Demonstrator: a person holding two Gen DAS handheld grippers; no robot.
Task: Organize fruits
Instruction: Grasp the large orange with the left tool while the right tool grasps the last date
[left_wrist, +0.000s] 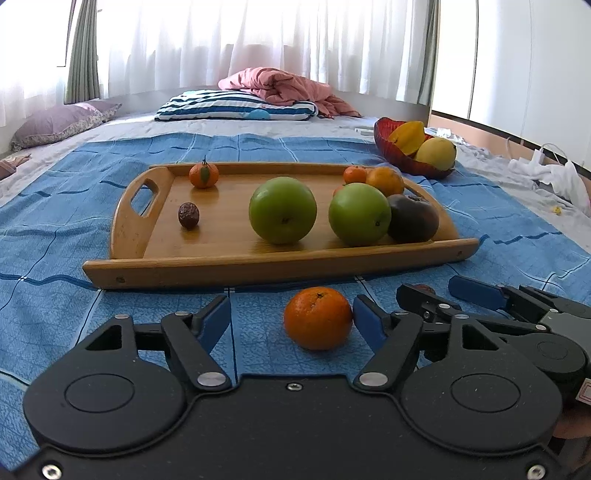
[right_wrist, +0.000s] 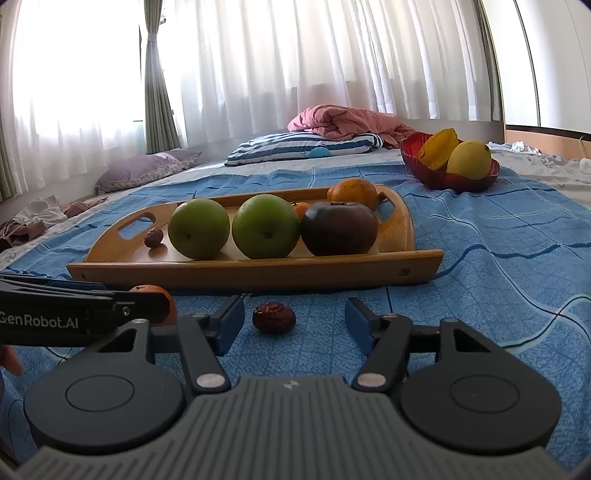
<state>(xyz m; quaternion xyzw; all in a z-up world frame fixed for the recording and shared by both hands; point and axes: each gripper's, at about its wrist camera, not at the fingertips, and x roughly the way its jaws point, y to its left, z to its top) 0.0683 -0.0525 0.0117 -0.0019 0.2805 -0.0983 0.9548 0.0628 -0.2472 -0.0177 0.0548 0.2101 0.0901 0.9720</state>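
A wooden tray (left_wrist: 207, 266) (right_wrist: 240, 271) lies on the blue bedspread. It holds two green apples (left_wrist: 282, 210) (left_wrist: 359, 214), a dark persimmon (left_wrist: 413, 218) (right_wrist: 338, 229), small tangerines (left_wrist: 203, 175), an orange (left_wrist: 385, 181) and a red date (left_wrist: 188, 215). An orange (left_wrist: 317, 317) lies on the bedspread in front of the tray, between the pads of my open left gripper (left_wrist: 291, 321). A red date (right_wrist: 273, 318) lies between the pads of my open right gripper (right_wrist: 293, 321). The left gripper body hides most of the orange (right_wrist: 166, 301) in the right wrist view.
A red bowl (left_wrist: 388, 147) (right_wrist: 458, 181) with a yellow mango and starfruit stands at the back right. A striped pillow (left_wrist: 236, 105), a pink blanket (left_wrist: 280, 86) and a purple pillow (left_wrist: 62, 122) lie behind the tray. White clothes (left_wrist: 550, 173) lie at the right.
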